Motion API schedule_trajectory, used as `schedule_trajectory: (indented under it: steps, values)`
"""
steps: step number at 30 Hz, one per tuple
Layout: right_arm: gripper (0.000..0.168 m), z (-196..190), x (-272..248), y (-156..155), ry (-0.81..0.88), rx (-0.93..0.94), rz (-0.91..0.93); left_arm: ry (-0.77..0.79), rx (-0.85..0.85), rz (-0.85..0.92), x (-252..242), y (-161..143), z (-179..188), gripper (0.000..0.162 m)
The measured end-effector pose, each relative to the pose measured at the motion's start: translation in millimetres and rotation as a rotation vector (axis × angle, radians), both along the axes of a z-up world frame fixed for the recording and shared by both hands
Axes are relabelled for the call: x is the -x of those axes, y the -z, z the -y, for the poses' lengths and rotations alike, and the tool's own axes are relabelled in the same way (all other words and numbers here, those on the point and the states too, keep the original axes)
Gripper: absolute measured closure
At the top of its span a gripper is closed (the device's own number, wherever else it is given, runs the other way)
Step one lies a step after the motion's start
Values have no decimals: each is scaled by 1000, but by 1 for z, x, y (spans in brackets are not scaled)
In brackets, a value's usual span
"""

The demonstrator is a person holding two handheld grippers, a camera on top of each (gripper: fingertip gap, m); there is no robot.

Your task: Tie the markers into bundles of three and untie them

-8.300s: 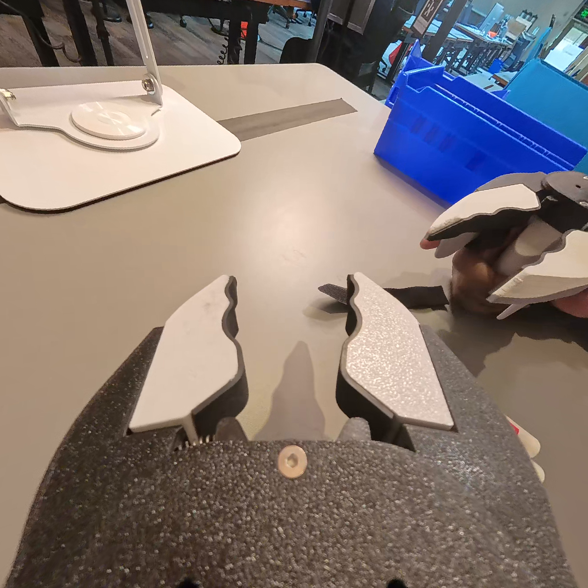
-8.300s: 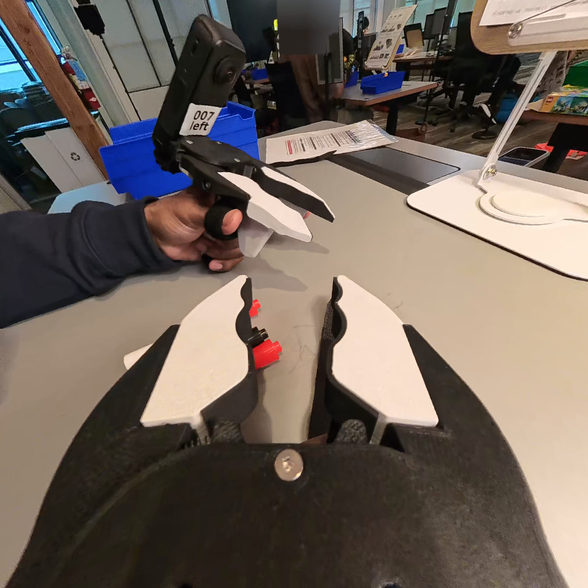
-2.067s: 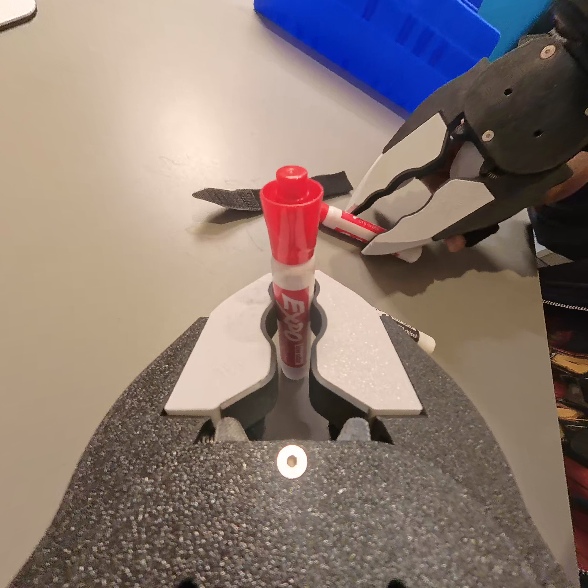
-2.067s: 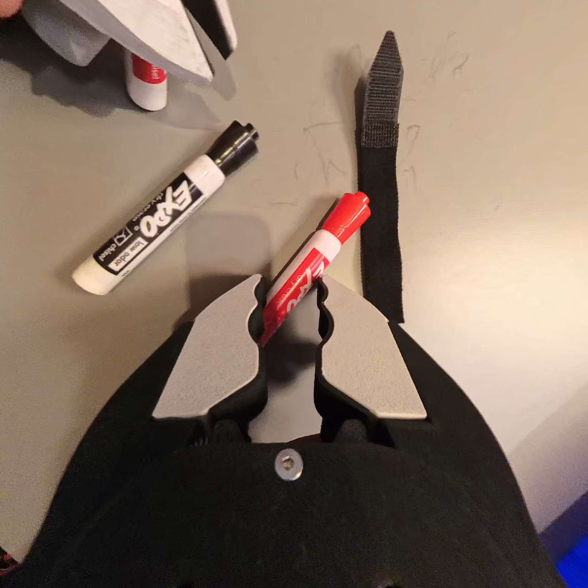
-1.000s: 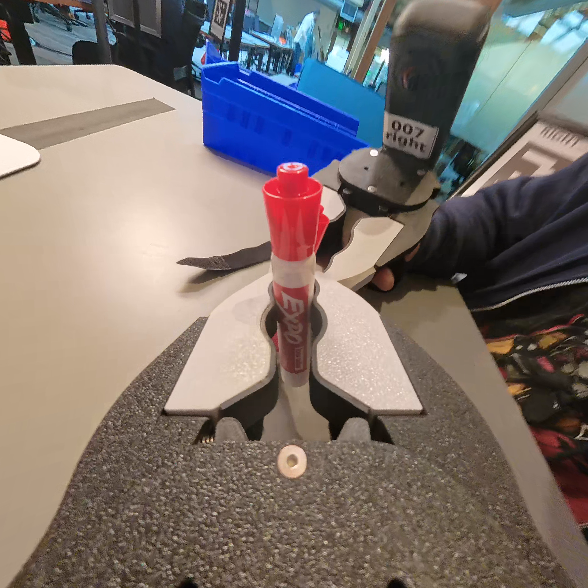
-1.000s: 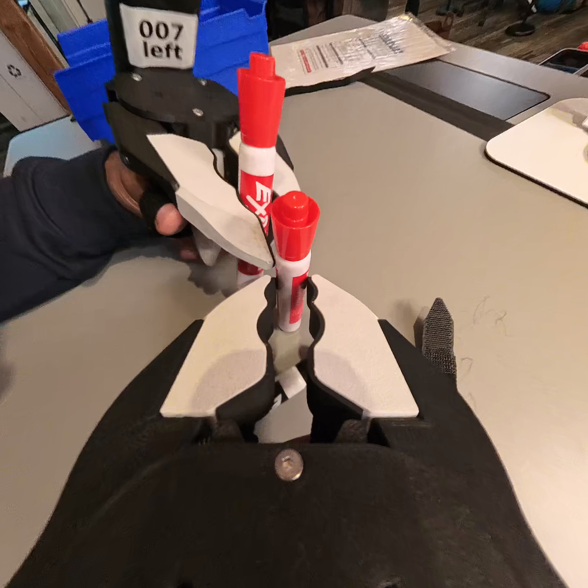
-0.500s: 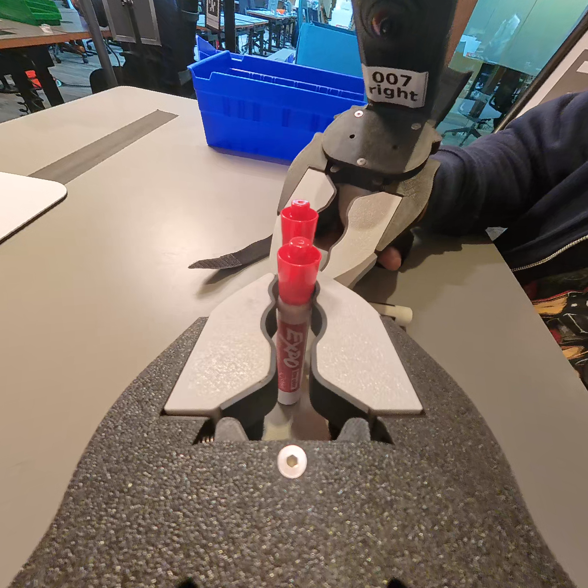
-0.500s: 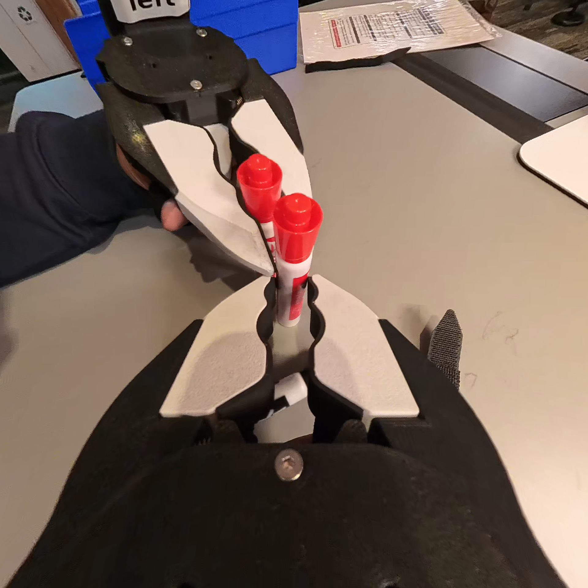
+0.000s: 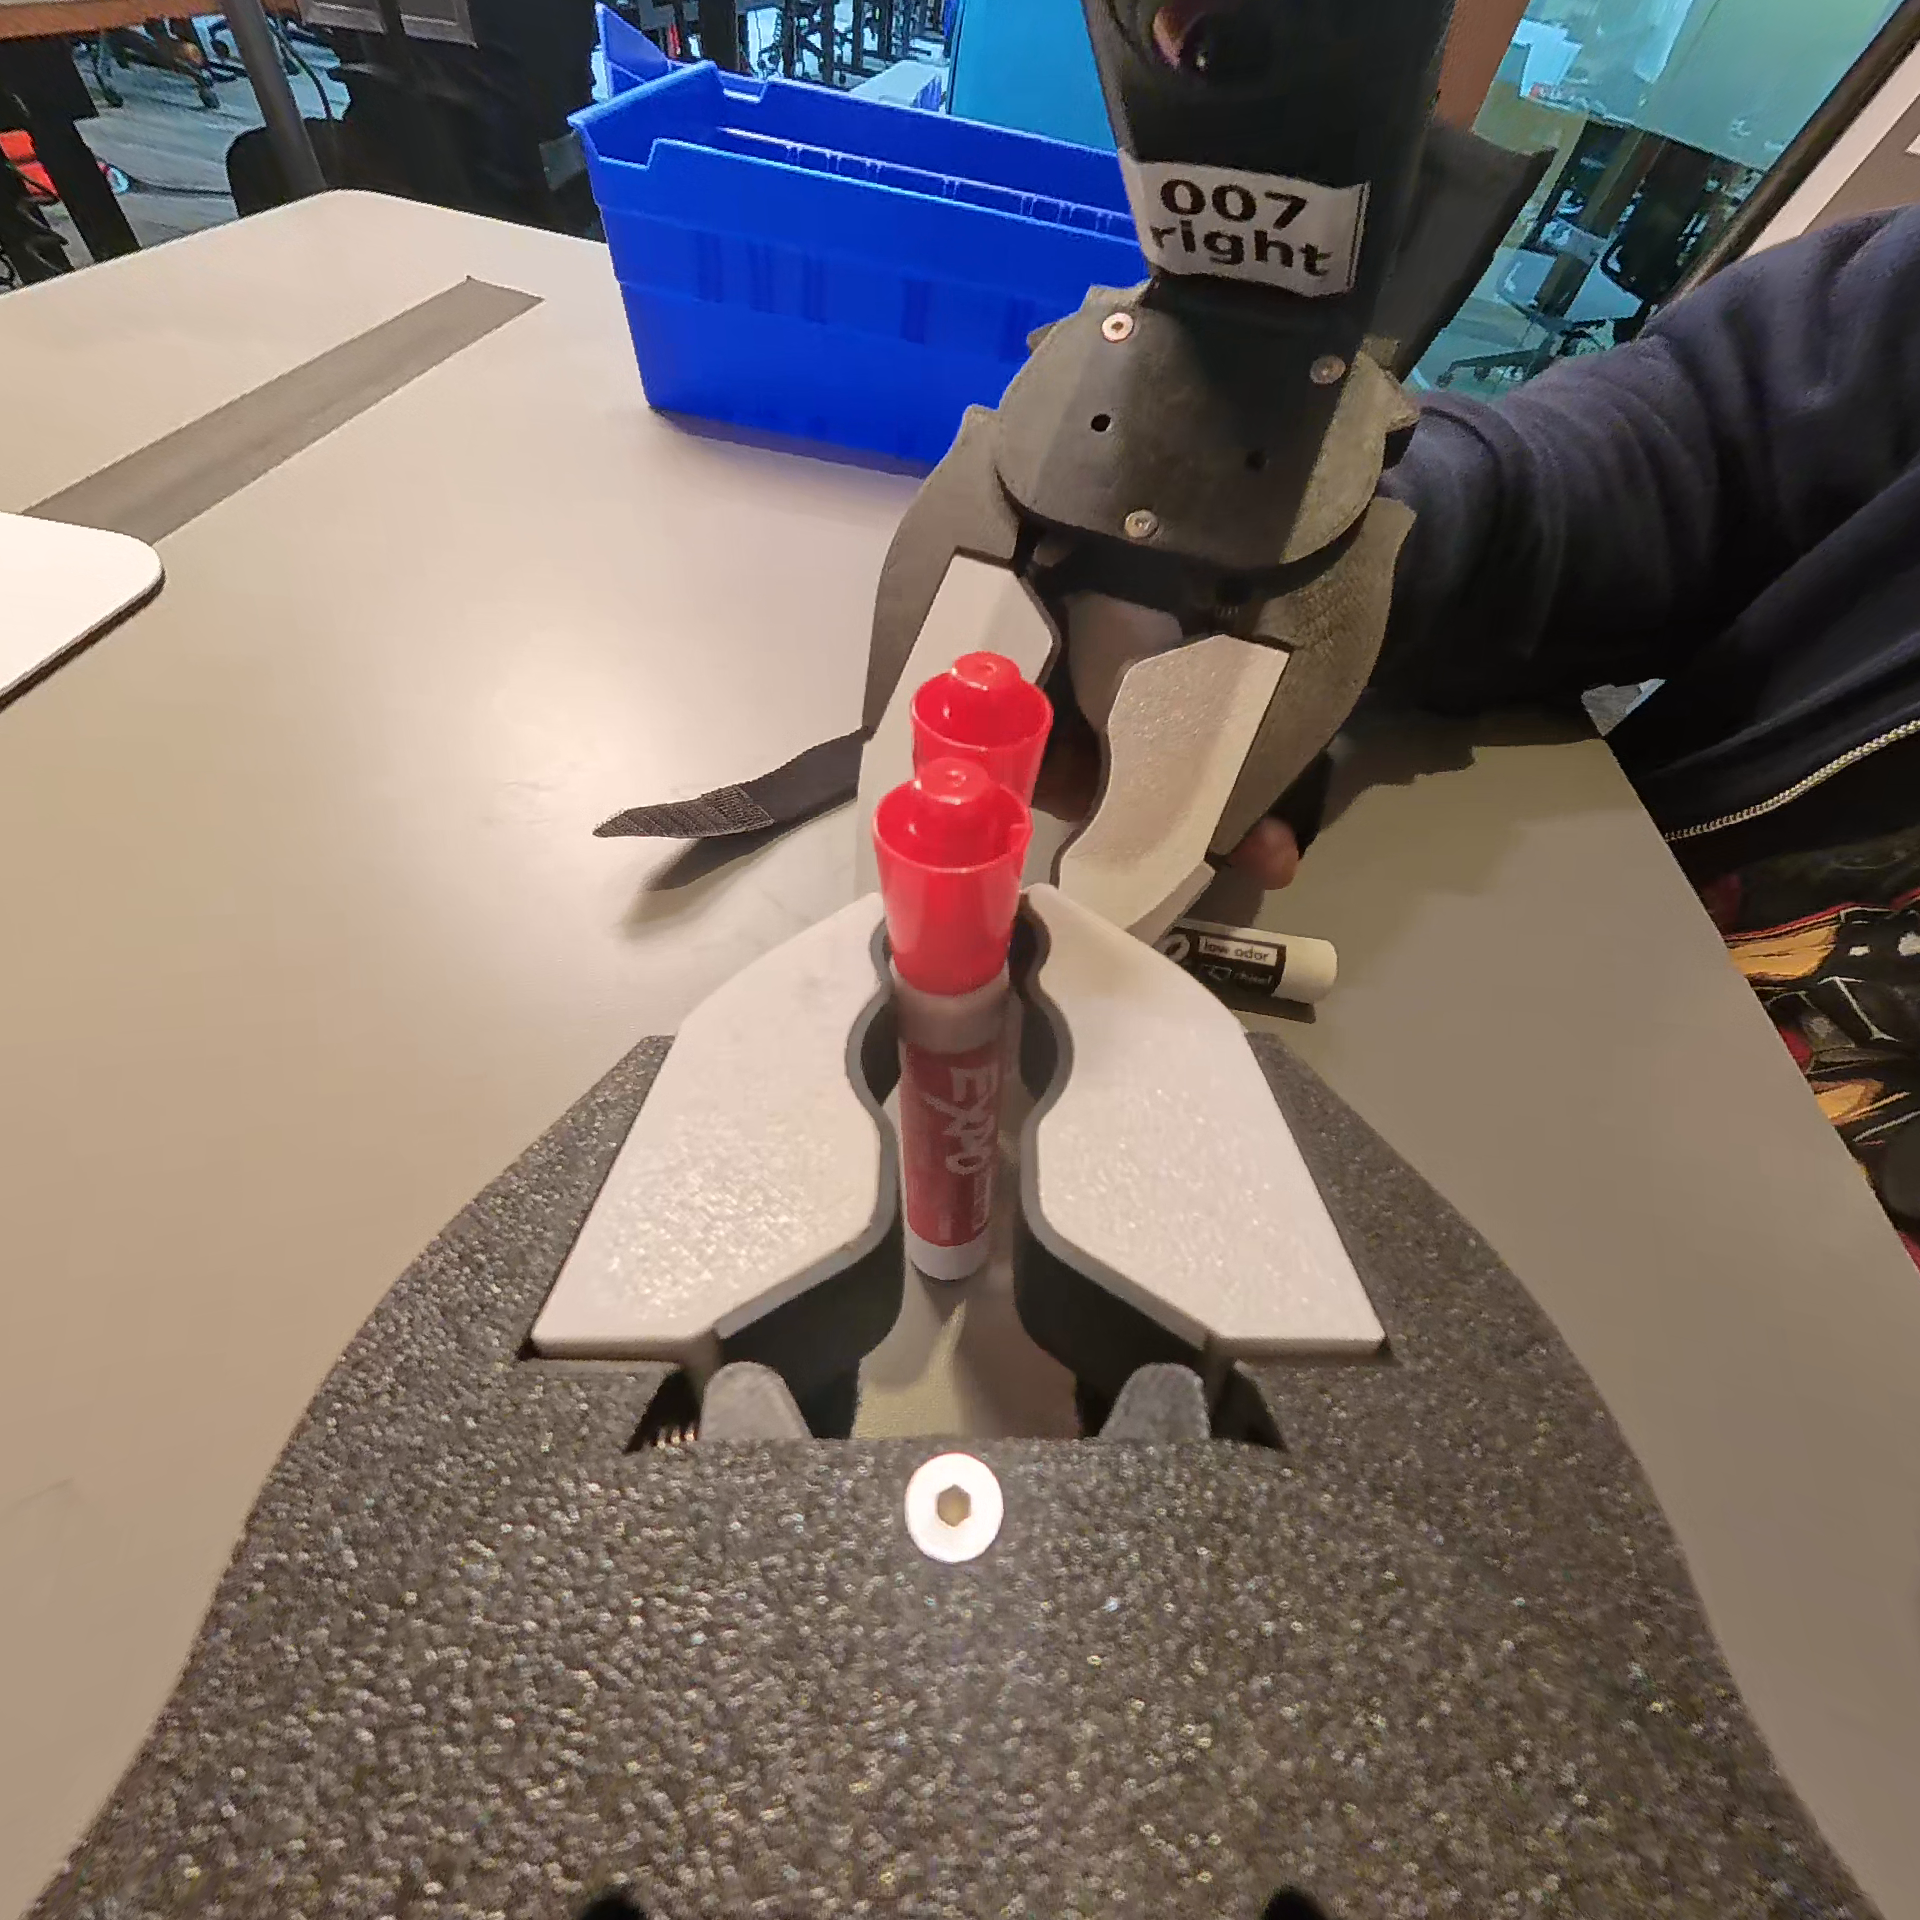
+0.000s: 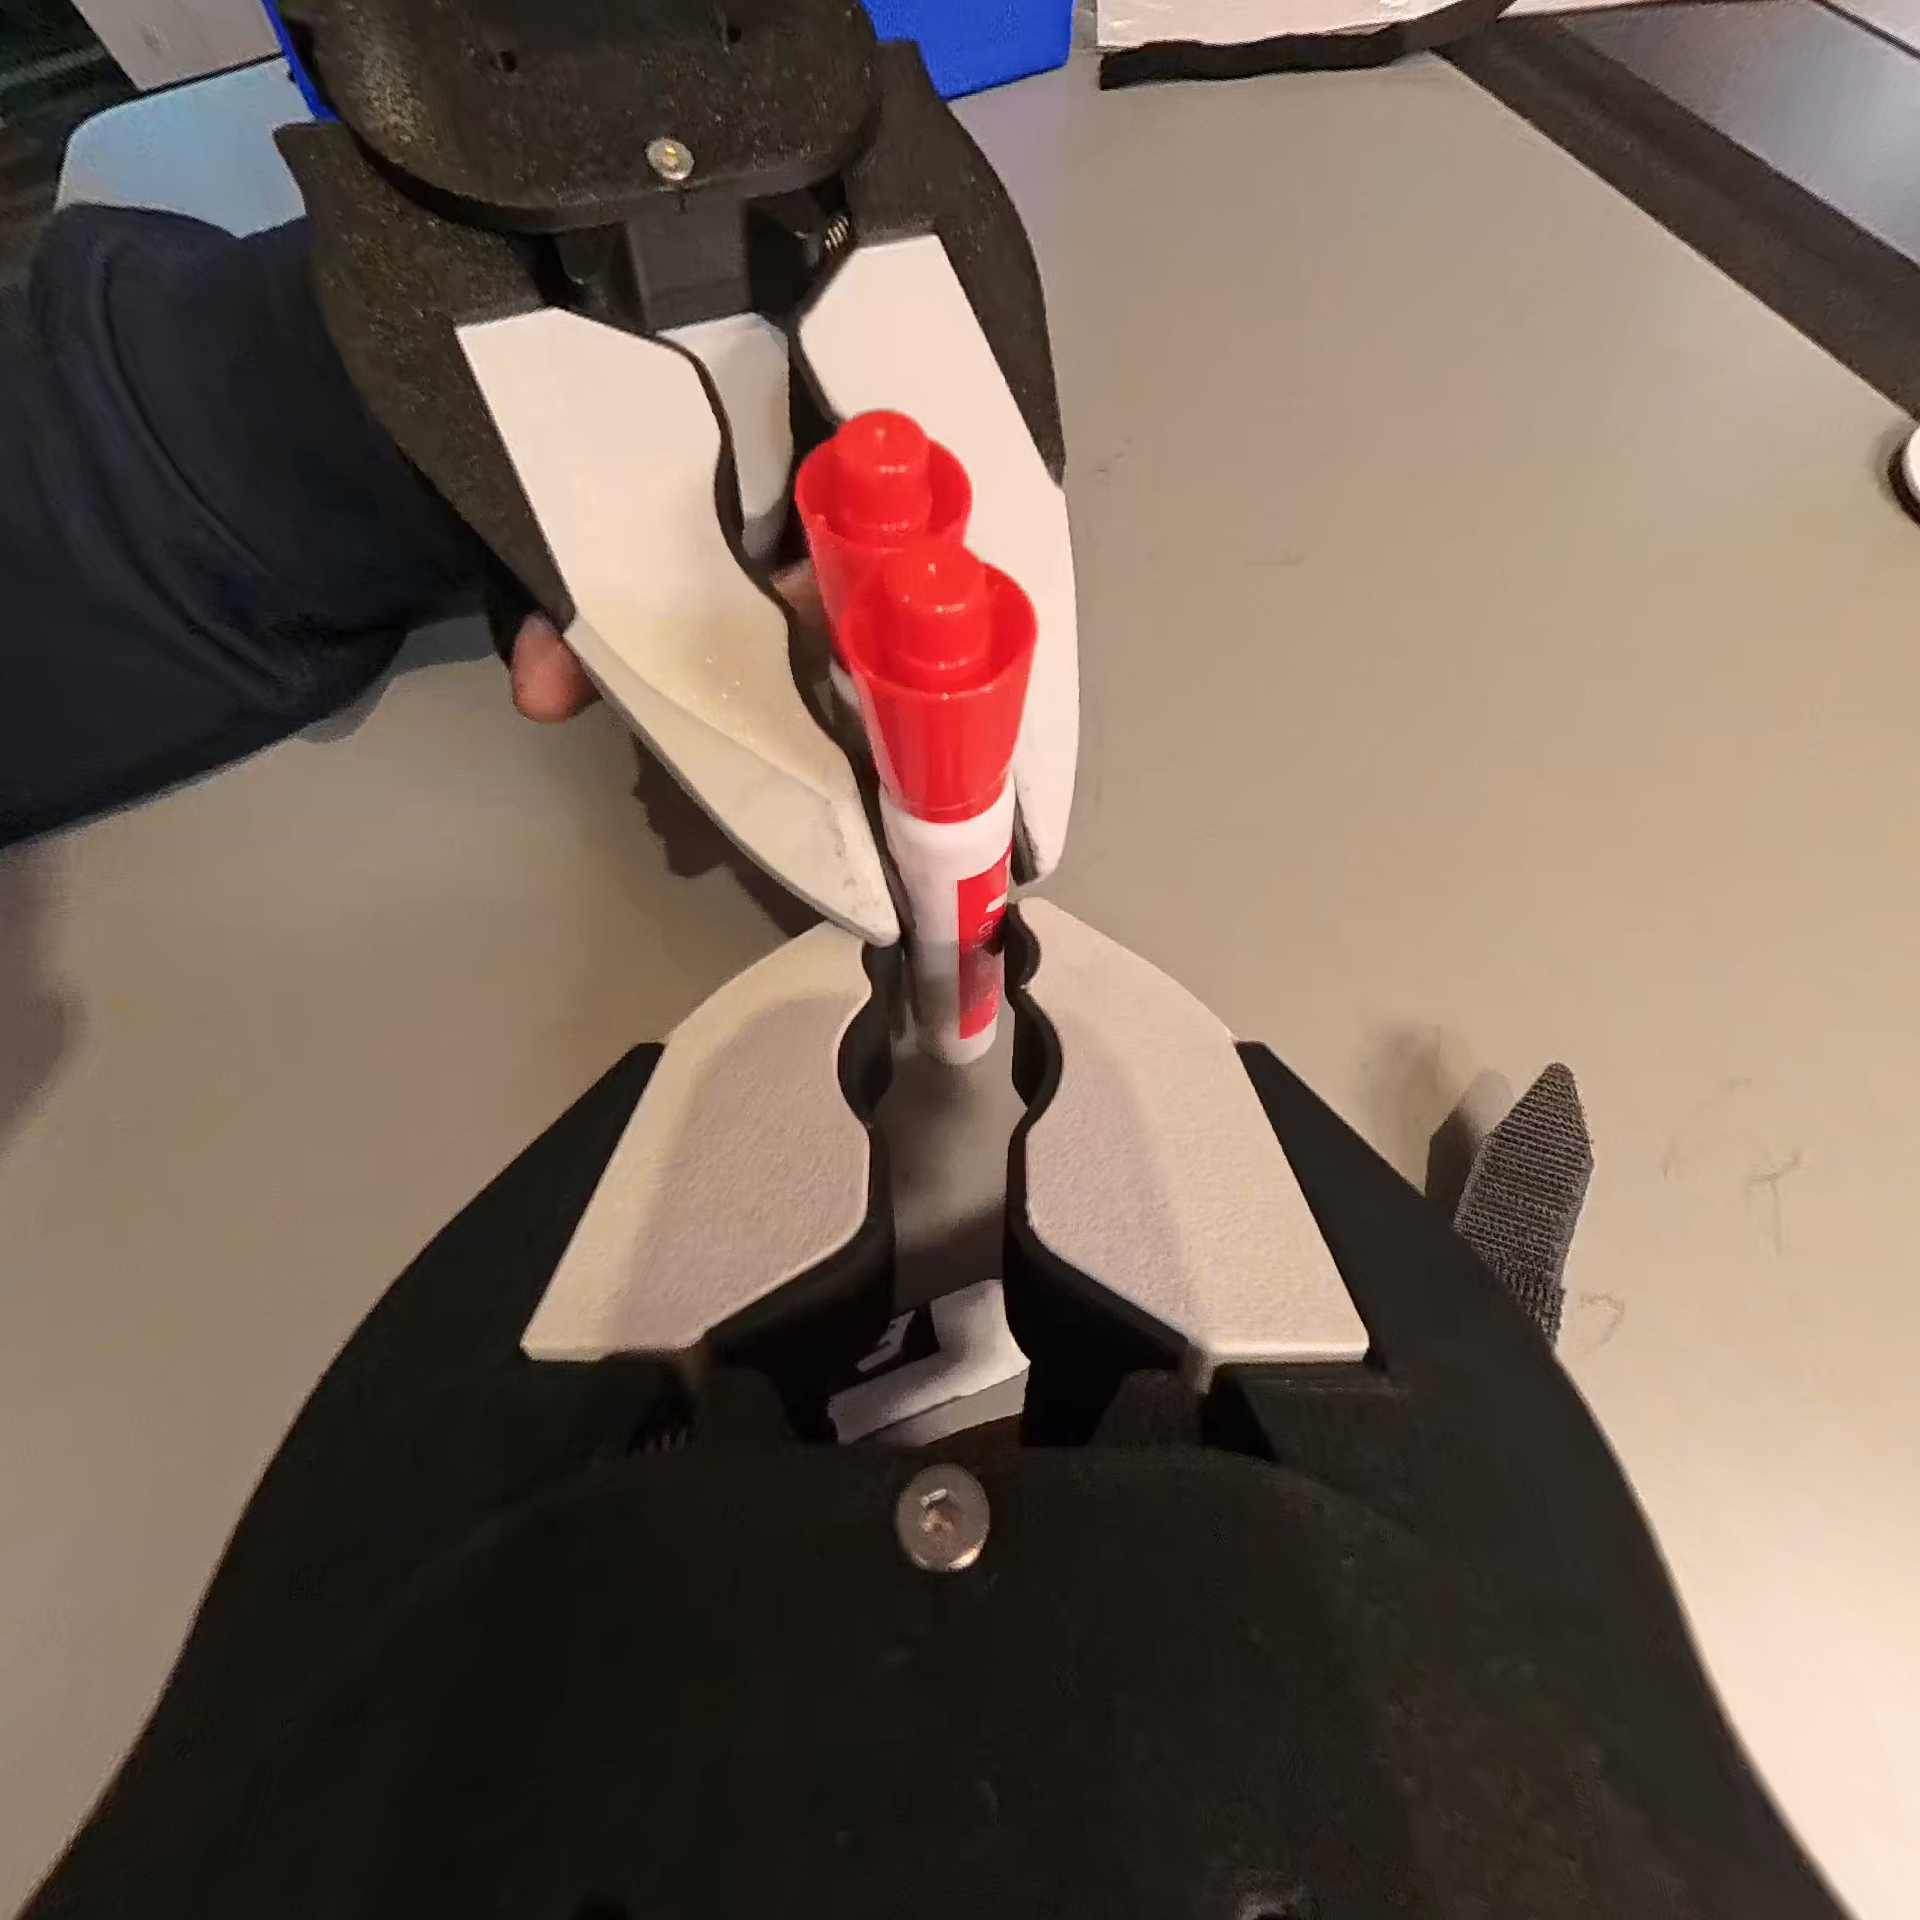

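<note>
Two red markers held upright, cap to cap, over the grey table [image 9: 364,644].

Largest first: your right gripper [image 9: 1049,831] is closed on one red marker [image 9: 982,717]; your left gripper [image 9: 951,997] is closed on the other red marker [image 9: 948,997], barrels just beside each other, likely for bundling. The black hook-and-loop strap [image 9: 727,805] lies flat behind them. A third marker with a white barrel [image 9: 1262,961] lies loose near the right gripper.

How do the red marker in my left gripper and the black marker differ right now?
The red marker stands upright; the black marker lies flat on the table. The left gripper clamps the red marker; nothing holds the black marker. The red marker's cap shows; the black marker's is hidden. Both have white barrels.
</note>
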State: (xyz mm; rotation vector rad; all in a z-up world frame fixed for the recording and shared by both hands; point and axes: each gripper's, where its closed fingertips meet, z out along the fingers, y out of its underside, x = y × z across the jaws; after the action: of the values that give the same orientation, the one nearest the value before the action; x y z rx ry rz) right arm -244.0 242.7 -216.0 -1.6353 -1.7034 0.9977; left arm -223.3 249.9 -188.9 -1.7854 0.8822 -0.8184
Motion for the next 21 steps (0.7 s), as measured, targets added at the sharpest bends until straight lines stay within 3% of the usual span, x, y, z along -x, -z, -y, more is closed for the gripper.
schedule_trajectory:
  steps: [5, 16, 21]
  values:
    - [146, 5, 3, 5, -64, -19, 19, 24, 28, 21, 0, 0, 2, 144]
    - [113, 6, 16, 10, -106, -71, 30, 42, 43, 69, 2, -4, 2, 144]
    - [117, 9, 22, 16, -121, -49, 58, 55, 33, 83, 2, -7, 4, 144]
